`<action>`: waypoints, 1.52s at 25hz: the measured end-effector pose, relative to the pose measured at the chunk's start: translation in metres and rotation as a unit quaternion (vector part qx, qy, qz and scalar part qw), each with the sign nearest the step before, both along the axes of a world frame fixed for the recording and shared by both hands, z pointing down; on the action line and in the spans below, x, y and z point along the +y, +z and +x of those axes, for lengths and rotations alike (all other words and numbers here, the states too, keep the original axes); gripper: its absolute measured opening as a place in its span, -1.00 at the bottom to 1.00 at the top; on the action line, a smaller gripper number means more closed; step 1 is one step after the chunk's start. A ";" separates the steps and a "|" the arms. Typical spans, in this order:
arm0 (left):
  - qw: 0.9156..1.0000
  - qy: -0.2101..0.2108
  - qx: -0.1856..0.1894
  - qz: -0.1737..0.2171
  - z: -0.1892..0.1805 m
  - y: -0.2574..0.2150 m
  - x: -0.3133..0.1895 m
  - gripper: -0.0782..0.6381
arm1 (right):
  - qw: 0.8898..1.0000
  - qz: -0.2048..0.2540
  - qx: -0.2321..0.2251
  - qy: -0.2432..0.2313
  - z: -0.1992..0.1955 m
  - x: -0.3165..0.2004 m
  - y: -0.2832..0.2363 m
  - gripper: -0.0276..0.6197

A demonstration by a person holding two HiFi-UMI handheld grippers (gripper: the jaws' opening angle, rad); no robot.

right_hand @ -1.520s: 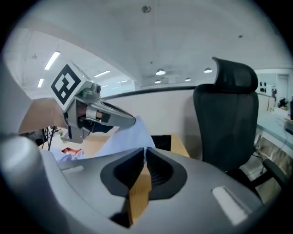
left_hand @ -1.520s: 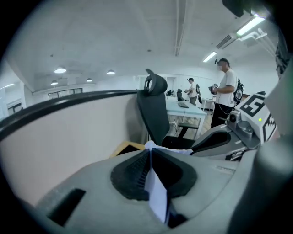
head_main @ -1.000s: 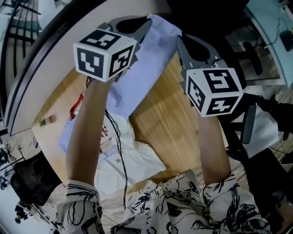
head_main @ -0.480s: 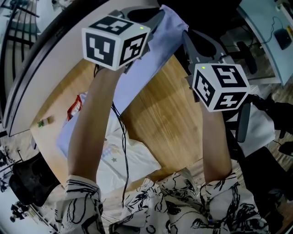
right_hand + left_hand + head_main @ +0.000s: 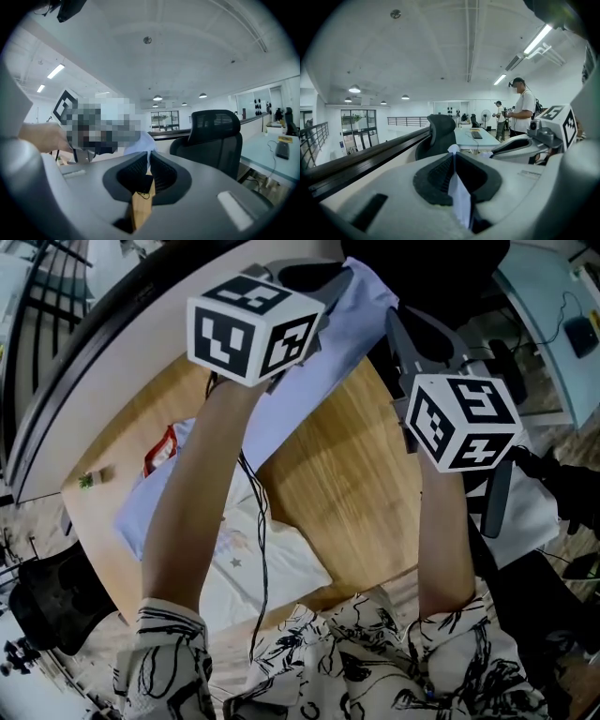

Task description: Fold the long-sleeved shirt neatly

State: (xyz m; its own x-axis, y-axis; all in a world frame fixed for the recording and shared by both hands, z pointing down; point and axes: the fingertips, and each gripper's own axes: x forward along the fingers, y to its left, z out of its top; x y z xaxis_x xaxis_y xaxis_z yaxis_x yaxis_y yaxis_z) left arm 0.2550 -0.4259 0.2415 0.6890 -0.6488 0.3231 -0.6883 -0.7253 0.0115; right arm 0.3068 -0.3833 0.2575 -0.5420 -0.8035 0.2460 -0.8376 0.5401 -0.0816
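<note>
Your left gripper (image 5: 453, 152) has its fingers pressed shut on a fold of the lavender long-sleeved shirt (image 5: 309, 390). Your right gripper (image 5: 149, 157) pinches another edge of it, fingers all but closed. In the head view the shirt hangs from both at top centre and drapes toward the lower left across the wooden table (image 5: 347, 484).

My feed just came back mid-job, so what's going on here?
A person has a gripper in each hand. The left gripper and the right gripper are both shut on one end of the lilac shirt, holding that end above the wooden table while the rest trails down onto it. A white garment lies on the table nearer the person.
</note>
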 end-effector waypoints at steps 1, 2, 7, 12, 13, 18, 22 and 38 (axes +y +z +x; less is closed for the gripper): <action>1.000 -0.001 0.000 0.001 -0.007 -0.002 0.005 -0.71 | 1.000 0.003 -0.002 -0.010 -0.008 0.004 -0.006 -0.82; 1.000 -0.002 0.002 0.002 -0.015 -0.005 0.011 -0.71 | 1.000 0.006 -0.005 -0.020 -0.017 0.010 -0.012 -0.82; 1.000 -0.022 0.009 0.013 -0.081 -0.027 0.048 -0.71 | 0.997 0.018 -0.018 -0.075 -0.074 0.044 -0.048 -0.82; 0.998 -0.054 0.004 0.041 -0.158 -0.052 0.091 -0.71 | 0.992 0.032 -0.032 -0.121 -0.133 0.093 -0.079 -0.82; 0.997 -0.058 0.001 0.048 -0.171 -0.056 0.098 -0.71 | 0.991 0.034 -0.033 -0.128 -0.145 0.103 -0.083 -0.82; 0.994 -0.066 -0.011 0.090 -0.223 -0.077 0.136 -0.71 | 0.985 0.050 -0.033 -0.164 -0.205 0.153 -0.100 -0.82; 0.992 -0.070 -0.009 0.103 -0.261 -0.087 0.170 -0.71 | 0.979 0.061 -0.040 -0.191 -0.249 0.194 -0.111 -0.82; 0.989 -0.127 -0.062 0.034 -0.446 0.007 0.338 -0.71 | 0.959 0.061 -0.003 -0.276 -0.432 0.349 -0.028 -0.82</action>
State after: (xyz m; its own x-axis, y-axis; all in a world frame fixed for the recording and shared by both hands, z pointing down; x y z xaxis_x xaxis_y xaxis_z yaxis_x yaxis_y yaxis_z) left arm -0.1914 -0.0878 0.2486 0.4583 -0.8195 0.3441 -0.8420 -0.5243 -0.1270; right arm -0.1248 -0.0346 0.2297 -0.8939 -0.4170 0.1645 -0.4217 0.9067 0.0068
